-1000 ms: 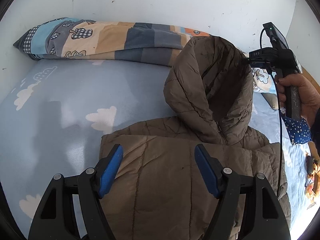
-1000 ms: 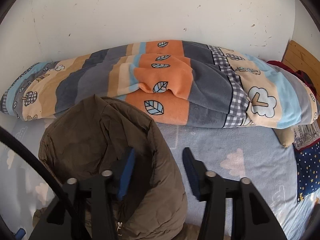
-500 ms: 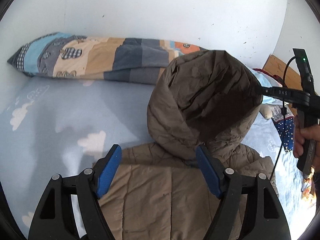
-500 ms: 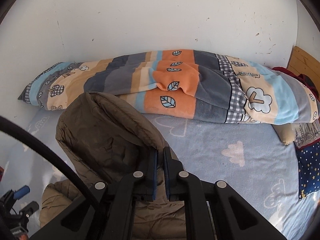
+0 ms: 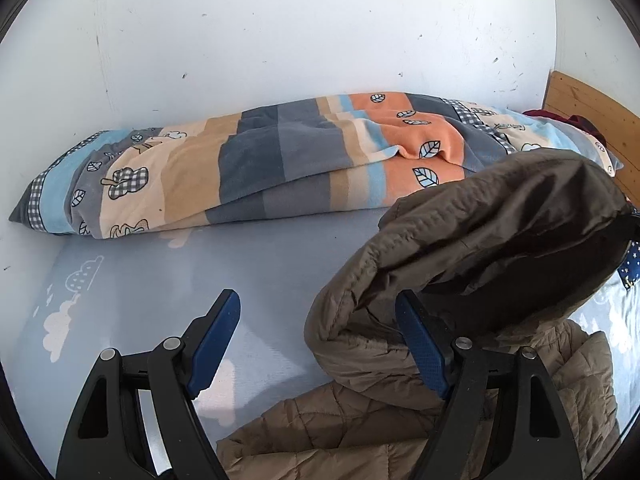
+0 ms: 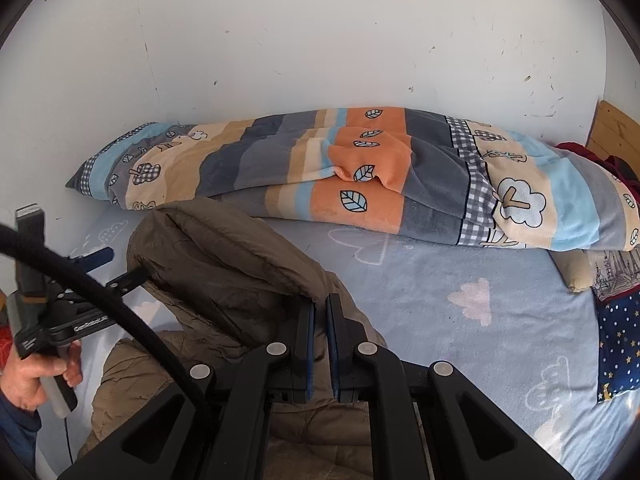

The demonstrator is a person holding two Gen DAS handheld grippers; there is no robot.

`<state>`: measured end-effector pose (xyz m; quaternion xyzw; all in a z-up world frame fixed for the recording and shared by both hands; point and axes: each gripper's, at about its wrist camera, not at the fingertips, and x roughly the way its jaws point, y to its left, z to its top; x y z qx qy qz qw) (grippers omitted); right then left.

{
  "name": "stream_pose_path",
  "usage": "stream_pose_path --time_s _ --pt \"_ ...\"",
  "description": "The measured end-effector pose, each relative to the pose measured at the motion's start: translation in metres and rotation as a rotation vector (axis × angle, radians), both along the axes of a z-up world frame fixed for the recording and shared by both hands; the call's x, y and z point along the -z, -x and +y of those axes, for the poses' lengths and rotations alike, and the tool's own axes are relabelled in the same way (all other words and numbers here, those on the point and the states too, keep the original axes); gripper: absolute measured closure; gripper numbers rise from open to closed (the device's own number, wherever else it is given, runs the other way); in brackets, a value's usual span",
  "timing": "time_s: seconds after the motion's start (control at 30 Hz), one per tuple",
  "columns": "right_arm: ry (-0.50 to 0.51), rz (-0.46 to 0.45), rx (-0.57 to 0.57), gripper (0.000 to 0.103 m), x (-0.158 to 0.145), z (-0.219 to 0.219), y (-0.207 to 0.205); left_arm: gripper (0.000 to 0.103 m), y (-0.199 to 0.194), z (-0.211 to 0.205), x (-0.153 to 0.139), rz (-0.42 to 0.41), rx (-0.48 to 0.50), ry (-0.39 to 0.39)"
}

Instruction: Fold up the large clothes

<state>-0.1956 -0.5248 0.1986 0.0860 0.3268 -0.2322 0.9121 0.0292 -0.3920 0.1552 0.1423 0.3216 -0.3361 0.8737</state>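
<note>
Since a moment ago the left gripper [image 5: 318, 334] has swung left, its tongs gaping wide with one finger just inside the hood [image 5: 500, 248]. Right gripper [image 6: 320, 312] stays clamped on the hood's rim, lifting it above the brown jacket [image 6: 168, 364] on the bed [image 6: 460, 280].

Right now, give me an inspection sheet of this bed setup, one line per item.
Surface: light blue bed sheet with cloud prints, partly covered.
Job's things: brown padded jacket lying on the sheet, its hood lifted.
Clutter: striped patterned quilt rolled along the wall; star-print navy cloth at the right edge.
Grippers: right tool shut on the hood's edge; left tool open, one finger beside the hood.
Cables: black cable crossing the right wrist view.
Surroundings: white wall, wooden headboard.
</note>
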Motion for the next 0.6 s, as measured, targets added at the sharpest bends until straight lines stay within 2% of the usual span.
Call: stream_pose_path --time_s 0.03,0.07,0.1,0.13,0.17,0.2,0.37,0.6 --pt "-0.003 -0.007 -0.003 0.096 0.000 0.001 0.006 0.024 0.001 -0.001 0.000 -0.005 0.010 0.002" --pt "-0.010 -0.012 -0.008 0.096 0.000 0.002 0.012 0.031 0.004 0.000 0.000 -0.007 0.022 0.015" --pt "-0.017 -0.017 -0.012 0.096 -0.001 0.003 0.018 0.045 0.007 0.000 -0.001 -0.004 0.028 0.026" --pt "-0.021 -0.024 -0.012 0.096 -0.001 0.005 0.024 0.055 0.008 0.001 -0.001 0.017 0.044 0.032" --pt "-0.025 -0.028 -0.012 0.096 -0.001 0.007 0.030 0.074 0.011 0.000 0.000 0.036 0.056 0.036" --pt "-0.031 -0.031 -0.014 0.096 -0.001 0.008 0.036 0.083 0.014 0.001 0.000 0.051 0.067 0.039" --pt "-0.034 -0.042 -0.004 0.096 -0.004 0.019 0.063 0.088 0.047 0.013 -0.010 0.019 0.098 0.044" --pt "-0.048 -0.051 0.014 0.096 -0.003 0.042 0.103 0.089 0.103 0.048 -0.027 -0.012 0.137 0.044"
